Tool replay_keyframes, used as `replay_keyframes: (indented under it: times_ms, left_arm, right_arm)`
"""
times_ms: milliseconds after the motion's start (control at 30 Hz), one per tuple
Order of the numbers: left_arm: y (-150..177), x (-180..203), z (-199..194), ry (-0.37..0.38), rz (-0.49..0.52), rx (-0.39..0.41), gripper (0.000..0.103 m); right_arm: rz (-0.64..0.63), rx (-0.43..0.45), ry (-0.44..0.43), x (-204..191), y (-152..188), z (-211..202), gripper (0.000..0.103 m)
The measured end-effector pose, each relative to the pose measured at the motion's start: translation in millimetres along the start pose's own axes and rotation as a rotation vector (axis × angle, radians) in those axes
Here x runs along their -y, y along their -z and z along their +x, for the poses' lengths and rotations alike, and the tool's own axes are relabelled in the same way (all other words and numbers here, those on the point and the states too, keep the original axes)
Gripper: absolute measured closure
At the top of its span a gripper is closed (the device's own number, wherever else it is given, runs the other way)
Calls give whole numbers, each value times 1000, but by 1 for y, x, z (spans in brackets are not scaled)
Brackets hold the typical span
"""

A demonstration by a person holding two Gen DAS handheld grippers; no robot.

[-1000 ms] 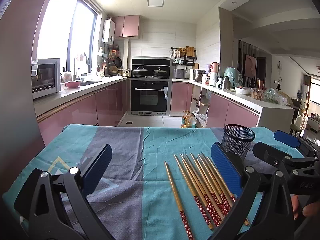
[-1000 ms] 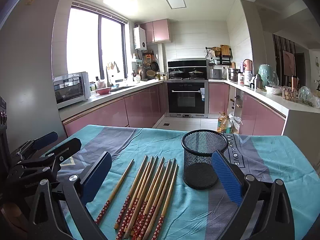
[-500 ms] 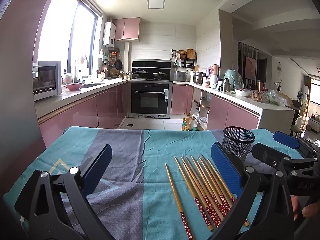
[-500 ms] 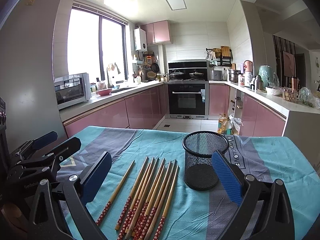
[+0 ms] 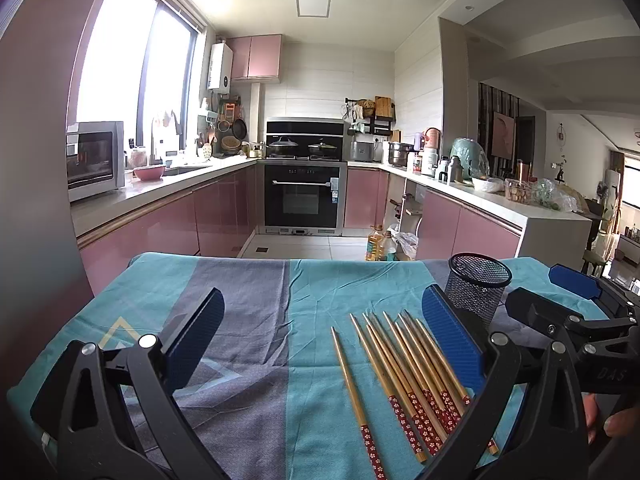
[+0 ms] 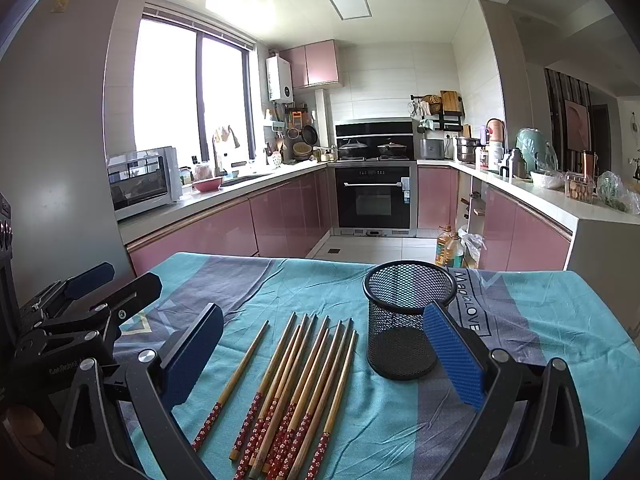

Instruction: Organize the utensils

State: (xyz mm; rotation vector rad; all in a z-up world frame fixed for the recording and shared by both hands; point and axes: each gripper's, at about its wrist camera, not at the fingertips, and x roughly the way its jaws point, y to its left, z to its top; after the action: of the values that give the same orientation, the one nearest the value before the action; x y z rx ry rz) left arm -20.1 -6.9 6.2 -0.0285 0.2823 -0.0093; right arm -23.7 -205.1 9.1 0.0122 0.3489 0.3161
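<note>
Several wooden chopsticks (image 6: 298, 384) with red flowered ends lie side by side on the teal and grey tablecloth (image 6: 540, 320); one lies a little apart to the left. They also show in the left wrist view (image 5: 404, 368). A black mesh cup (image 6: 406, 320) stands upright and empty to their right, also seen in the left wrist view (image 5: 478, 286). My right gripper (image 6: 320, 352) is open and empty above the chopsticks. My left gripper (image 5: 320, 336) is open and empty, left of the chopsticks.
The table's far edge (image 5: 280, 258) drops to the kitchen floor. Pink cabinets, an oven (image 5: 304, 196) and counters stand beyond. Oil bottles (image 6: 450, 246) sit on the floor past the table. Each gripper shows in the other's view, at the side.
Both views have tilted down slightly, so the table sits a little lower in frame. Chopsticks and cup have not moved. Both grippers stay open.
</note>
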Motion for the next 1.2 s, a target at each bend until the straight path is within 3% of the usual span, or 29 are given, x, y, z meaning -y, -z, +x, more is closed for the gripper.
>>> replay_keyframes:
  times_ms: [1200]
  left_arm:
    - [-3, -3, 4, -30, 1, -32, 5]
  right_arm:
    - [4, -4, -7, -4, 2, 0, 6]
